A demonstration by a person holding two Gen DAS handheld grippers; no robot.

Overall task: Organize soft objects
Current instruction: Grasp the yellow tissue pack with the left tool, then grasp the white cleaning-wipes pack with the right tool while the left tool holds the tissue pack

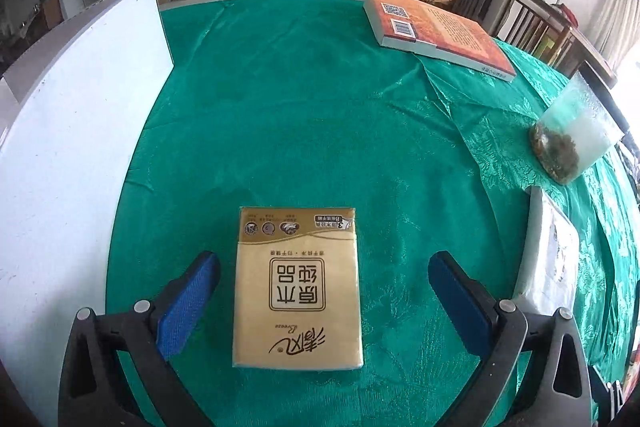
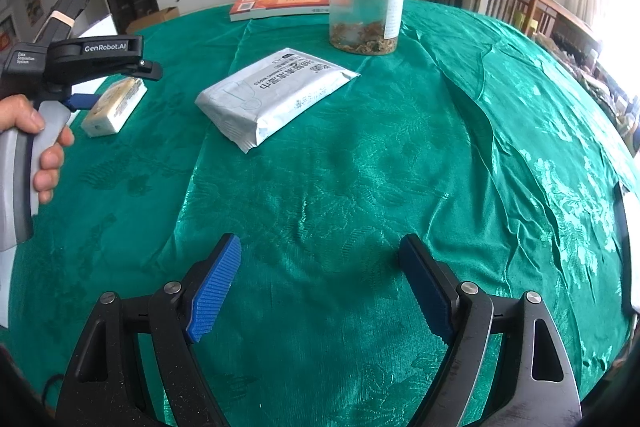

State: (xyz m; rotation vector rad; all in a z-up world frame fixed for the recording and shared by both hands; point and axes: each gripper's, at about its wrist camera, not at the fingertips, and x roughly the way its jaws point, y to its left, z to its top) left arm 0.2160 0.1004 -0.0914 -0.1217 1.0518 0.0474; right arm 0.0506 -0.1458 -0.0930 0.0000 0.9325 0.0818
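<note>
A tan tissue pack lies flat on the green tablecloth. My left gripper is open, its blue pads on either side of the pack without touching it. The pack also shows in the right wrist view, under the left gripper body. A white wet-wipes pack lies mid-table; its edge shows in the left wrist view. My right gripper is open and empty over bare cloth, well short of the wipes pack.
A clear jar with a black lid stands behind the wipes; it also shows in the left wrist view. An orange book lies at the far edge. A white board stands on the left. Chairs stand at right.
</note>
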